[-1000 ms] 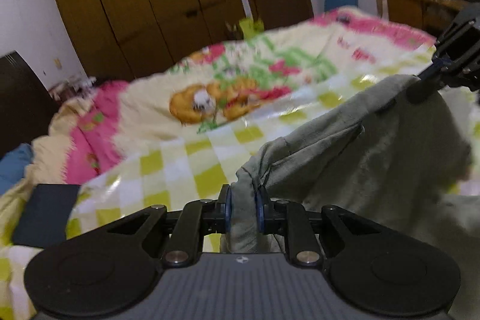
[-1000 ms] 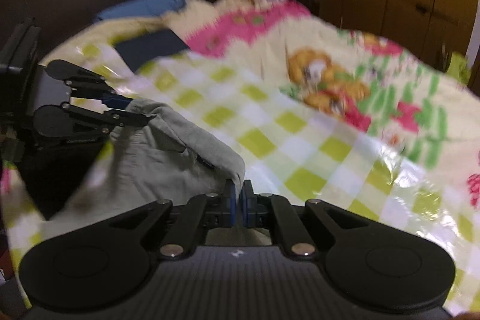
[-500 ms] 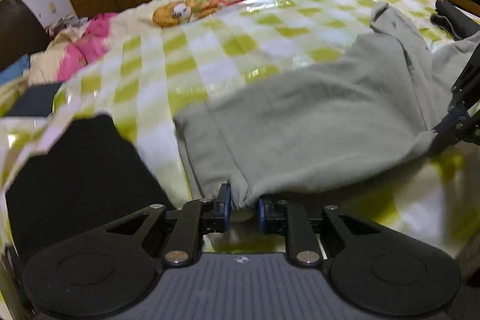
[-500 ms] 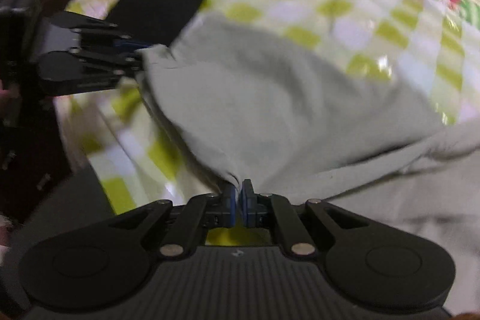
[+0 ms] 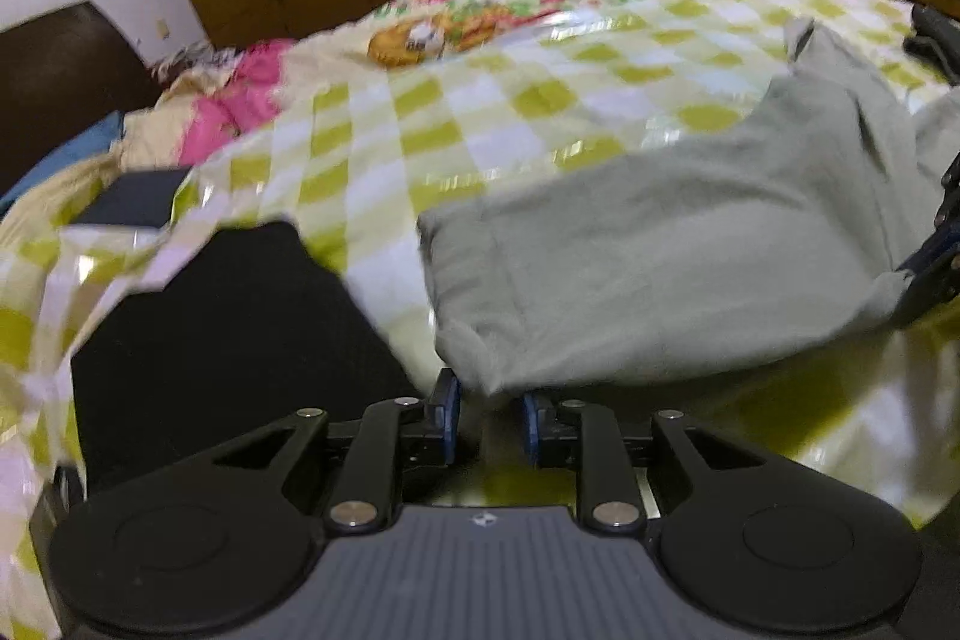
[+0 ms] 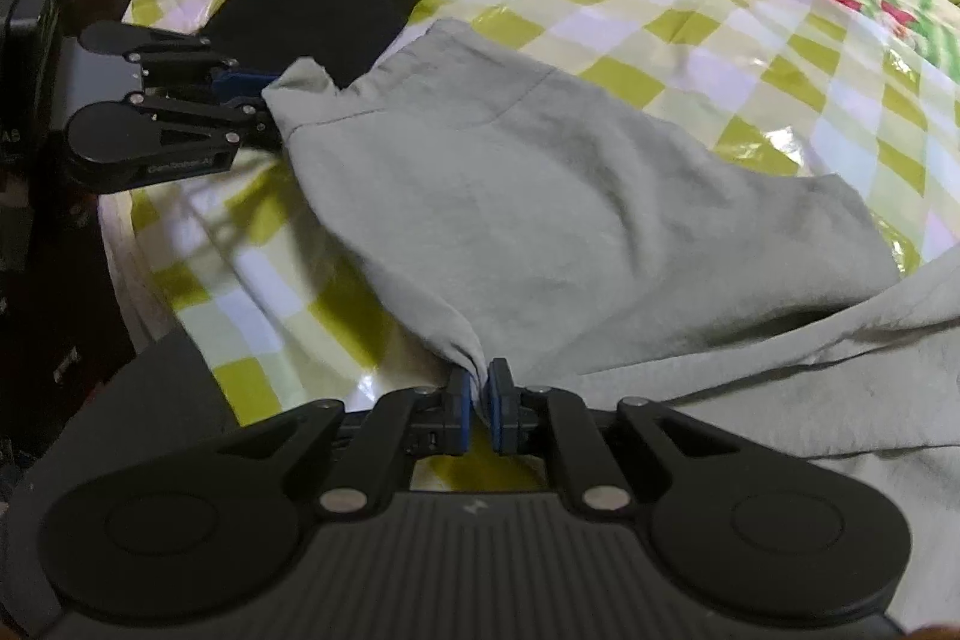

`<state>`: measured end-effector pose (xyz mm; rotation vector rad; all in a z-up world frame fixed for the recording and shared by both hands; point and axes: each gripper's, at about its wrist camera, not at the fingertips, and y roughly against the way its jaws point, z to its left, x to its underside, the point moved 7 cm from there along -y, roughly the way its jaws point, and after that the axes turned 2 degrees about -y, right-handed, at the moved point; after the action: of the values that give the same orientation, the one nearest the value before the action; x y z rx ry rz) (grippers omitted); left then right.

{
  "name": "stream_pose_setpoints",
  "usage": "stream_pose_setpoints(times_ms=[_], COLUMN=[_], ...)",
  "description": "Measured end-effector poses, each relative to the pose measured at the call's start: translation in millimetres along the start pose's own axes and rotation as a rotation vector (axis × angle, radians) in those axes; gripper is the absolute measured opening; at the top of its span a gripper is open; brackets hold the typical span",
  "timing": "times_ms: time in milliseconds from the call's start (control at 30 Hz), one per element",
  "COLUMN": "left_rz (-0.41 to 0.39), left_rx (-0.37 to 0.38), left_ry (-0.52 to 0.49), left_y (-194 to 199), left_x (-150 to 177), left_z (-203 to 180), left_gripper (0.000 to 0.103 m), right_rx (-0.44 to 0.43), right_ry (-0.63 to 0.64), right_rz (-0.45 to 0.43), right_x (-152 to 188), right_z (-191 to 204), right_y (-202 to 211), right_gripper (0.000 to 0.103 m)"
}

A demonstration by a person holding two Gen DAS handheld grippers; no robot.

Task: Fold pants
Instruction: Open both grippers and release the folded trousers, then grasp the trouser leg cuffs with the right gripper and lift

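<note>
Pants (image 5: 660,250) lie flat on the bed (image 5: 480,112) straight ahead of the left tool (image 5: 485,418), whose jaws have just been parting, near corner loose between them. From the right wrist, the right tool (image 6: 478,409), also loosening, still pinches the other corner; the near edge runs leftward to its partner.

One grey pants (image 6: 540,196), two grippers, one black garment (image 6: 324,10), one checked bedcover (image 6: 690,16)
</note>
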<state>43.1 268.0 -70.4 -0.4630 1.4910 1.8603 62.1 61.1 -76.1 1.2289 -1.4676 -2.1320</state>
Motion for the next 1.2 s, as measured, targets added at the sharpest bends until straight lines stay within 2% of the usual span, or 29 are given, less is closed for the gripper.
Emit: stream_pose_setpoints(times_ms=[133,167,233,300,433,533,633,667,733,767,867,967,1100,1200], left_rz=[0.057,0.063,0.064,0.051,-0.049,-0.113,-0.08,-0.048,0.1,0.129,0.127,0.08,-0.002,-0.049], left_rx=[-0.017,-0.017,-0.032,-0.056,-0.057,-0.021,0.021,0.036,0.048,0.047,0.041,0.051,0.158,0.256], left_ry=[0.023,0.034,0.054,0.077,0.14,0.142,0.119,0.114,0.095,0.09,0.098,0.094,0.045,0.0], left_y=[4.9,8.1,15.9,25.0,46.6,44.8,23.6,16.1,-9.1,-13.8,-7.4,2.7,8.5,-0.5], left_x=[22.8,25.7,27.6,24.5,0.8,-19.6,-23.2,-19.1,1.0,7.9,7.6,-14.2,-57.8,-87.1], left_z=[0.0,1.1,3.6,8.2,9.9,-5.6,-26.0,-30.6,-37.9,-40.3,-41.8,-51.2,-89.7,-129.3], left_gripper=[0.038,0.038,0.039,0.04,0.04,0.049,0.049,0.05,0.051,0.051,0.051,0.051,0.051,0.052], right_rx=[0.027,0.025,0.019,0.029,0.042,0.069,0.101,0.11,0.132,0.145,0.185,0.219,0.249,0.279], right_ry=[0.021,0.026,0.044,0.066,0.042,0.006,-0.053,-0.077,-0.126,-0.155,-0.235,-0.332,-0.501,-0.599], right_rz=[-0.001,0.003,-0.002,-0.008,-0.029,-0.043,-0.053,-0.06,-0.069,-0.073,-0.098,-0.138,-0.19,-0.216], right_x=[3.0,3.9,6.9,11.0,14.0,15.6,19.7,21.6,24.9,26.4,28.4,23.3,6.9,-7.5], right_z=[4.2,5.1,6.4,6.6,-1.0,-13.0,-31.2,-38.8,-55.6,-66.0,-97.4,-135.0,-198.8,-249.2], right_y=[-2.8,-0.6,5.6,11.3,24.2,31.9,41.4,45.7,53.1,56.8,67.9,78.9,86.4,81.1], right_gripper=[0.018,0.021,0.034,0.034,0.034,0.035,0.035,0.035,0.037,0.037,0.038,0.039,0.051,0.052])
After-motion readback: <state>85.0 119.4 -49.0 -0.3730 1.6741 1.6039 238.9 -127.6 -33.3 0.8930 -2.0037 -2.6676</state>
